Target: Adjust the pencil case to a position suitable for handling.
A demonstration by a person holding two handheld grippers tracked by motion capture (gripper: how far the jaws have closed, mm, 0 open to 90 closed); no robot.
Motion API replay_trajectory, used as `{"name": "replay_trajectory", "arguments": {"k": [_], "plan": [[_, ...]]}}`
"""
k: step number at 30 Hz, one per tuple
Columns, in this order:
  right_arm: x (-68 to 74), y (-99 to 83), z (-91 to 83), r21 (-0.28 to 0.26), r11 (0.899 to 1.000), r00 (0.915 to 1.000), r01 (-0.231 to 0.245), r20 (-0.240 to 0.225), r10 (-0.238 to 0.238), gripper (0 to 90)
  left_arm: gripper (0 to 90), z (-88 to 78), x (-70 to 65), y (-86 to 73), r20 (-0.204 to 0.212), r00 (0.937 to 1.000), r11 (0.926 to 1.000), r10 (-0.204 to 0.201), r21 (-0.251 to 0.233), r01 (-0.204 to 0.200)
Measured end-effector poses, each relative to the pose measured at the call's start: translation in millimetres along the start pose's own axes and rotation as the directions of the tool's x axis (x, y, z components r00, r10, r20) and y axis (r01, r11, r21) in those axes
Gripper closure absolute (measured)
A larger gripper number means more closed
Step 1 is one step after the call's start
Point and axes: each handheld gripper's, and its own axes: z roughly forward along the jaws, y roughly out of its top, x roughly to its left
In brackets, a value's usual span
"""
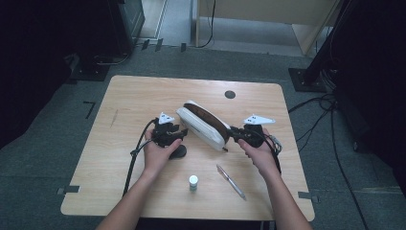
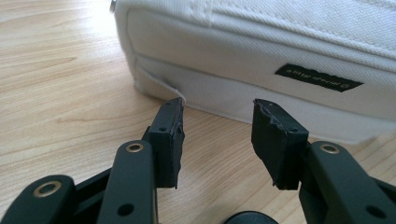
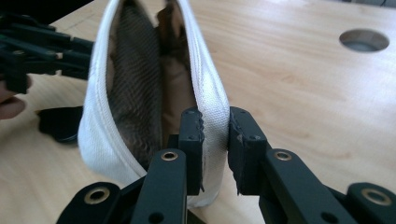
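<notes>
A white fabric pouch [image 1: 203,125] lies slanted in the middle of the wooden table [image 1: 134,96], its zip open and its brown lining showing. My right gripper [image 1: 233,130] is at the pouch's right end. In the right gripper view this gripper [image 3: 215,121] is shut on the pouch's white side wall [image 3: 212,93], one jaw inside the opening and one outside. My left gripper [image 1: 182,133] sits by the pouch's left side. In the left gripper view its jaws [image 2: 219,112] stand open just short of the pouch's lower seam [image 2: 261,51], with nothing between them.
A silver pen [image 1: 231,181] and a small white bottle [image 1: 193,182] lie near the front edge. A black round object [image 1: 179,151] rests under my left hand. A cable hole [image 1: 230,94] is at the table's back. Cables trail over the floor on the right.
</notes>
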Motion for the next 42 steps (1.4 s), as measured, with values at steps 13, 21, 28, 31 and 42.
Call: {"name": "replay_trajectory", "arguments": {"k": [13,21,28,31,42], "plan": [[54.8,-21.9,-4.4,-0.054,0.993,0.9934,-0.107,0.036,0.109,74.6,54.3,-3.6,-0.6,0.9,0.001,1.0,0.9999,0.01,-0.008,-0.01],[63.1,-21.9,0.8,-0.062,0.993,0.9944,-0.105,0.01,0.106,66.9,53.9,-13.1,1.8,1.0,0.006,1.0,0.9997,0.007,-0.022,-0.007],[59.0,-21.3,-11.2,-0.077,0.995,0.9974,-0.071,0.006,0.072,49.0,48.7,-26.7,4.8,-0.4,0.001,1.0,0.999,0.004,-0.044,-0.003],[55.2,-22.2,-26.6,-0.086,0.995,0.9988,-0.047,0.013,0.048,43.4,42.3,-39.3,8.4,-3.5,0.007,1.0,0.9985,0.003,-0.054,-0.003],[45.7,-49.0,-59.7,-0.051,0.999,0.9987,-0.008,0.051,0.011,46.0,24.3,-79.3,21.6,-31.1,-0.037,0.9993,0.9982,0.009,-0.059,-0.011]]}}
